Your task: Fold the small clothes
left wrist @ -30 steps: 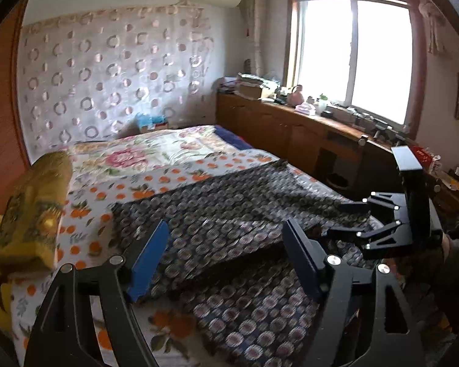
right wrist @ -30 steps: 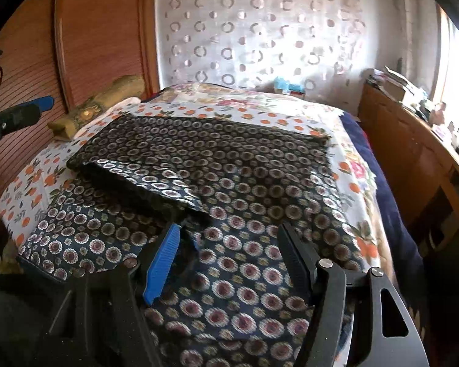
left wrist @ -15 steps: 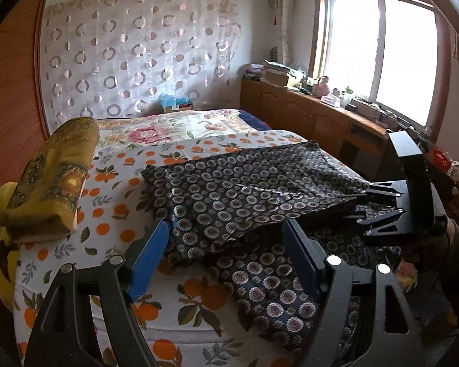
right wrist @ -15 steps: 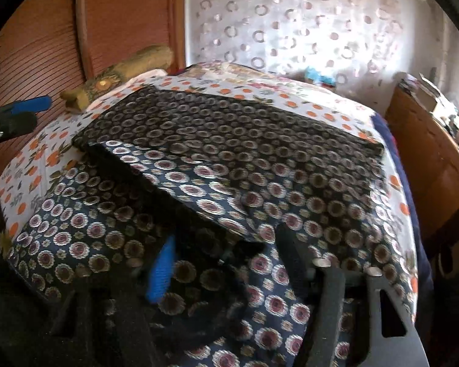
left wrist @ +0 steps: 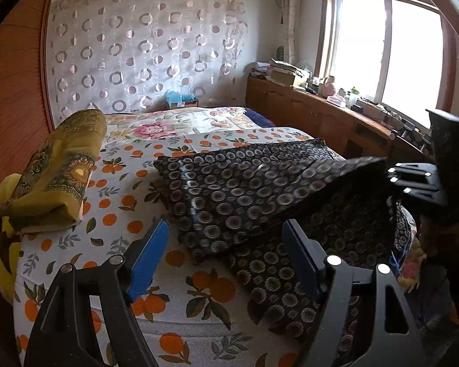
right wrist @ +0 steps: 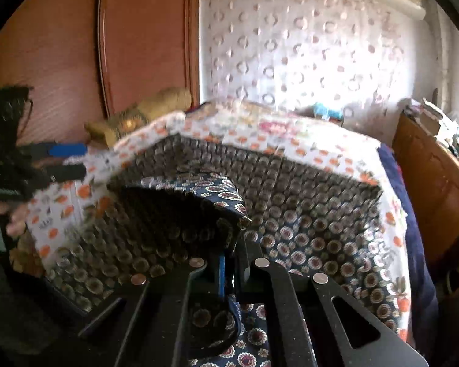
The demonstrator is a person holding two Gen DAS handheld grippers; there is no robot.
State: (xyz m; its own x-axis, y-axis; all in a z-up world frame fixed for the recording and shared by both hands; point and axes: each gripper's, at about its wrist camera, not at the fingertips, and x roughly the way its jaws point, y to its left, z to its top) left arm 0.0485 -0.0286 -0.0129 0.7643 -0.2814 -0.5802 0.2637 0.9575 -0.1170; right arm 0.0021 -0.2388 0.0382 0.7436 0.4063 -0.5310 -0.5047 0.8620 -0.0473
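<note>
Bed (left wrist: pixel 113 211) with orange-print sheet carries dark patterned garment (left wrist: pixel 248 189). Right hand-held gripper (right wrist: pixel 229 272) pinched on near hem, corner lifted. Left hand-held gripper (left wrist: pixel 226 257) spread, empty, just short of garment. Risk: one-point hold lets cloth sag, fold skews, thin hem slips out.

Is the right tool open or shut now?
Shut: the right tool has its jaws closed, pinching an edge of the dark patterned cloth.

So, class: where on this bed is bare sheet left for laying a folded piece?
Free: orange-print sheet between the olive bolster and the dark patterned garment, also the floral area toward the curtain. Crowded: the window side, under the garment and right claw.
</note>
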